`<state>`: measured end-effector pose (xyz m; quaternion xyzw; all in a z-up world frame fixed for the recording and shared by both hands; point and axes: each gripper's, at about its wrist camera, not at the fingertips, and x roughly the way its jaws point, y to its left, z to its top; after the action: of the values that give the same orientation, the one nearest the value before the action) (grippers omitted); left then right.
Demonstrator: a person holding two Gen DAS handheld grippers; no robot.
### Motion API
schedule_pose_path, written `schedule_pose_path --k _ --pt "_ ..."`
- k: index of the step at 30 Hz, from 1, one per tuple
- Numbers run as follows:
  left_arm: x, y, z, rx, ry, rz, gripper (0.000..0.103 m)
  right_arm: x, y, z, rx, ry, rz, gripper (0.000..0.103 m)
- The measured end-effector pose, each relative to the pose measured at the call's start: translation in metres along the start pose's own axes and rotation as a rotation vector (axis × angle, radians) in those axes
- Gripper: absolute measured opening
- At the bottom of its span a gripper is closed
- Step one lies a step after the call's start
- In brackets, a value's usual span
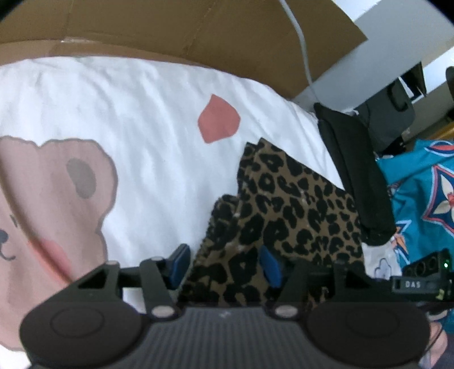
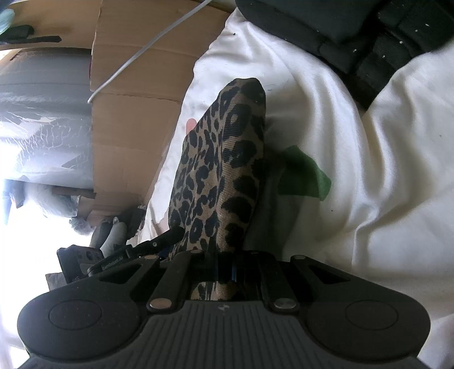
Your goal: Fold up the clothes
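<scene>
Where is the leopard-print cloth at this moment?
In the left wrist view the leopard-print cloth lies right of centre on the white bear-print sheet, beside a folded black garment.

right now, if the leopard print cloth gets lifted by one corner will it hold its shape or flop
Likely flop: the leopard print cloth bends and drapes where the right gripper pinches it. Probably light, as it looks thin. Its folded layers may slide apart.

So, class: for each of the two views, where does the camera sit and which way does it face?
Left wrist: behind the open left gripper, looking down at the leopard-print fabric garment on the white bear-print sheet.
Right wrist: behind the right gripper, shut on that garment.
Shared: garment, sheet, brown cardboard.
</scene>
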<state>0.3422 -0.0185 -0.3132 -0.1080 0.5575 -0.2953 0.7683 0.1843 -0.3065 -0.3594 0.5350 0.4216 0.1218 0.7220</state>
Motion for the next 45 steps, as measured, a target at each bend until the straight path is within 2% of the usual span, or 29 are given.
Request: schedule_pose_path --k 2,4,6,7,8,10,12,14,16,17,20,21,23,27,33,35,37,39,42,45 --pt "-0.001 -0.002 0.001 0.020 -0.012 0.014 0.045 0.000 0.000 0.000 0.001 0.000 0.002 0.007" --pt "-0.004 -0.001 0.002 0.024 -0.021 0.013 0.033 0.000 0.001 0.000 -0.003 0.000 0.008 0.010" --pt "-0.008 0.001 0.004 0.025 -0.027 0.006 0.026 -0.002 0.003 0.000 -0.014 -0.002 0.017 0.018" --pt "-0.011 0.002 0.005 0.027 -0.029 0.002 0.023 -0.003 0.003 0.000 -0.015 -0.004 0.025 0.029" --pt "-0.012 0.003 0.006 0.027 -0.030 -0.005 0.022 -0.004 0.002 -0.001 -0.015 -0.004 0.036 0.038" --pt "-0.013 0.002 0.009 0.033 -0.022 -0.007 0.025 -0.006 0.002 -0.003 -0.024 -0.003 0.039 0.040" --pt "-0.011 0.003 0.012 0.027 -0.009 -0.010 0.031 -0.007 0.000 -0.004 -0.024 0.001 0.025 0.040" --pt "-0.008 0.003 0.014 0.019 -0.004 -0.015 0.042 -0.008 -0.005 -0.006 -0.010 0.001 0.014 0.040" --pt "-0.006 0.004 0.017 0.020 -0.002 -0.021 0.058 -0.010 -0.011 -0.008 0.009 -0.005 0.014 0.040" --pt "-0.003 0.005 0.018 0.018 0.006 -0.025 0.062 -0.011 -0.012 -0.008 0.019 -0.009 0.017 0.039" --pt "0.004 0.011 0.020 -0.006 0.036 -0.053 0.063 -0.011 -0.017 -0.009 0.042 -0.018 0.024 0.037" --pt "0.006 0.012 0.020 -0.009 0.045 -0.064 0.065 -0.010 -0.017 -0.009 0.046 -0.017 0.022 0.033" --pt "0.008 0.012 0.019 0.000 0.057 -0.083 0.067 -0.008 -0.017 -0.009 0.050 -0.013 0.009 0.014" --pt "0.011 0.013 0.018 0.001 0.087 -0.134 0.073 -0.007 -0.013 -0.009 0.039 -0.014 0.006 0.007" --pt "0.016 0.006 0.019 0.054 0.116 -0.153 0.072 -0.008 -0.009 -0.008 0.035 -0.015 0.011 0.007" --pt "0.017 0.007 0.020 0.067 0.120 -0.145 0.065 -0.008 -0.009 -0.009 0.036 -0.014 0.008 0.007" --pt "0.016 0.011 0.022 0.064 0.111 -0.133 0.048 -0.009 -0.010 -0.009 0.032 -0.014 0.007 0.007" --pt "0.013 0.014 0.020 0.064 0.092 -0.136 0.039 -0.011 -0.009 -0.009 0.026 -0.013 0.005 0.007" --pt "0.008 0.012 0.020 0.079 0.079 -0.134 0.034 -0.012 -0.008 -0.008 0.019 -0.009 -0.001 0.008" --pt "0.006 0.010 0.022 0.077 0.080 -0.138 0.035 -0.012 -0.006 -0.007 0.020 -0.013 0.000 0.010"
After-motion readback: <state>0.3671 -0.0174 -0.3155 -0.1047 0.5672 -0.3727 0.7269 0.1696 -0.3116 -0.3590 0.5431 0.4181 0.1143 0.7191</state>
